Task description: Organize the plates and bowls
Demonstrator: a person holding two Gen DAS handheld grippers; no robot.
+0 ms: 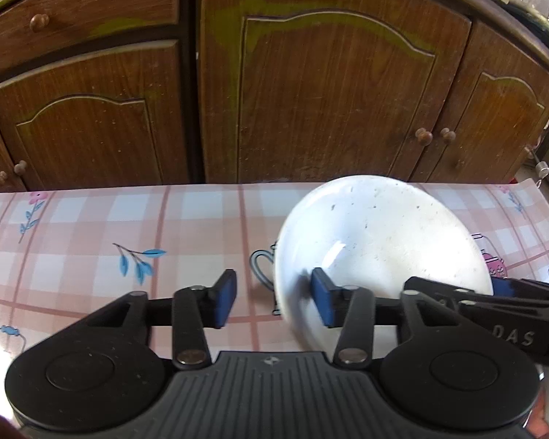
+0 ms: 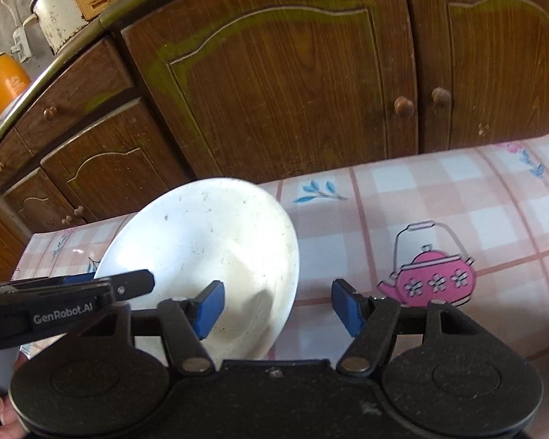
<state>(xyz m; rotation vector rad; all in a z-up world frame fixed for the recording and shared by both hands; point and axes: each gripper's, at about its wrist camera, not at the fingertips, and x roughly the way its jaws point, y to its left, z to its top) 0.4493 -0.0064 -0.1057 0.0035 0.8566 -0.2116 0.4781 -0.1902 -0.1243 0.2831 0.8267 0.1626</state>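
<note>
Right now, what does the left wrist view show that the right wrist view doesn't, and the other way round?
Left only: a blue sprig print on the cloth beside the left gripper. Right only: a rice cooker, an orange kettle, a pink teapot print. Both: the white bowl, each gripper with one finger inside it, its rim between open jaws; brown cabinets.

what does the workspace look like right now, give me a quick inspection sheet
surface: table under a pink checked cloth with flower and teapot prints
job's things: one white bowl, speckled inside; each gripper's inner finger is over its bowl, outer finger outside the rim
clutter: nothing seen on the cloth apart from the bowl
grippers: left gripper and right gripper both astride the bowl's rim, pads not pressing it
cables: white cord and plug beside the rice cooker
surroundings: brown wooden cabinets behind the table; orange kettle on the counter
</note>
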